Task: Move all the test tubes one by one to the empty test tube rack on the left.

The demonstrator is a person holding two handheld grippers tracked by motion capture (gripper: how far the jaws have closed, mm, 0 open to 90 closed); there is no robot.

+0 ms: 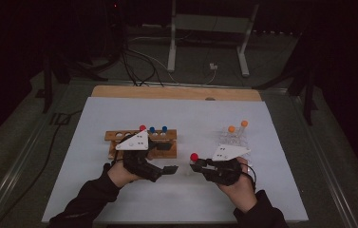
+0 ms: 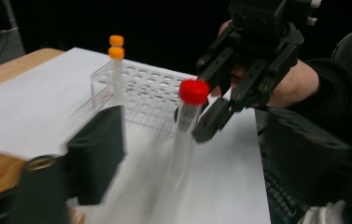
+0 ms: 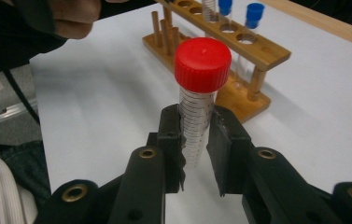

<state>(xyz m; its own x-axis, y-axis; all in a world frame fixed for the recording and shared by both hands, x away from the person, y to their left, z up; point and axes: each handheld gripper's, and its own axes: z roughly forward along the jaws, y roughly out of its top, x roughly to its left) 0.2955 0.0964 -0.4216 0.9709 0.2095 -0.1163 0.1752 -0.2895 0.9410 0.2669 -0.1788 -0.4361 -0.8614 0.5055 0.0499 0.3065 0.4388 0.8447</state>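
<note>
My right gripper (image 1: 198,165) (image 3: 196,122) is shut on a clear graduated tube with a red cap (image 1: 194,156) (image 3: 202,63) and holds it upright just above the white sheet. The left gripper view looks across at that tube (image 2: 187,116) and at the right gripper (image 2: 193,122) pinching it below the cap. My left gripper (image 1: 169,169) stands open a short way left of the tube, nothing between its fingers (image 2: 96,149), which are blurred.
A wooden rack (image 1: 119,137) (image 3: 257,51) behind the left hand holds a red-capped tube (image 1: 142,128) and two blue-capped ones (image 1: 152,129) (image 3: 255,11). A clear plastic rack (image 1: 233,140) (image 2: 150,93) holds two orange-capped tubes (image 1: 231,129) (image 2: 116,51). A white sheet (image 1: 119,109) covers the table.
</note>
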